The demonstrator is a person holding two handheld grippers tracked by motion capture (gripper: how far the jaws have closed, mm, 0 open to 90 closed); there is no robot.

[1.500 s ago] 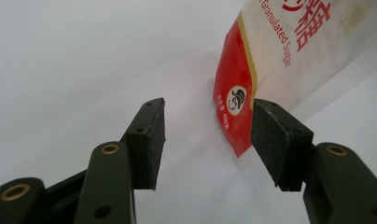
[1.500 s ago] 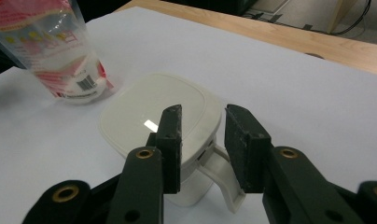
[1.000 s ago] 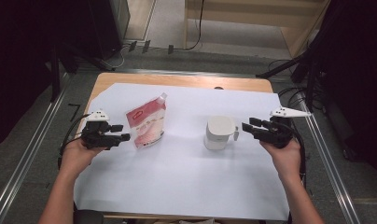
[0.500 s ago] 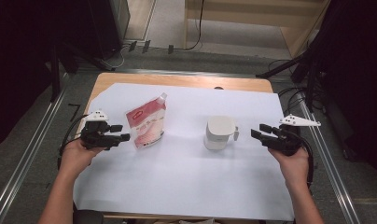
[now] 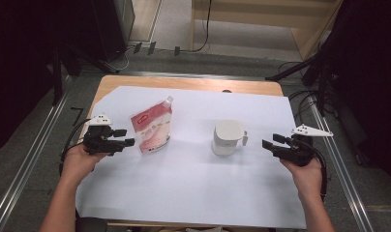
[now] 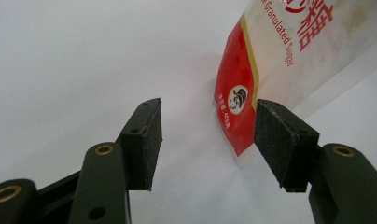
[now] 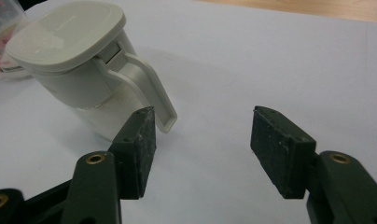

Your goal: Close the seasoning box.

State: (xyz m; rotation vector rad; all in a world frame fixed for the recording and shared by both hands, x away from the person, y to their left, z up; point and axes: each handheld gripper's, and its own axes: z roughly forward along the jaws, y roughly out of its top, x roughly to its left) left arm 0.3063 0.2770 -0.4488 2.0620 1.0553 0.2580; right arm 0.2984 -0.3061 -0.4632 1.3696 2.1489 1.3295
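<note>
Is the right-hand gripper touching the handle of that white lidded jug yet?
Apart. In the high view, white paper shows between the right gripper and the jug; the right gripper view shows its open fingers short of the handle.

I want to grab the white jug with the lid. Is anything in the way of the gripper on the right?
Nothing visible is. The right gripper sits open beside the white jug, apart from it, with bare white paper between them. The jug's handle points toward the gripper.
</note>
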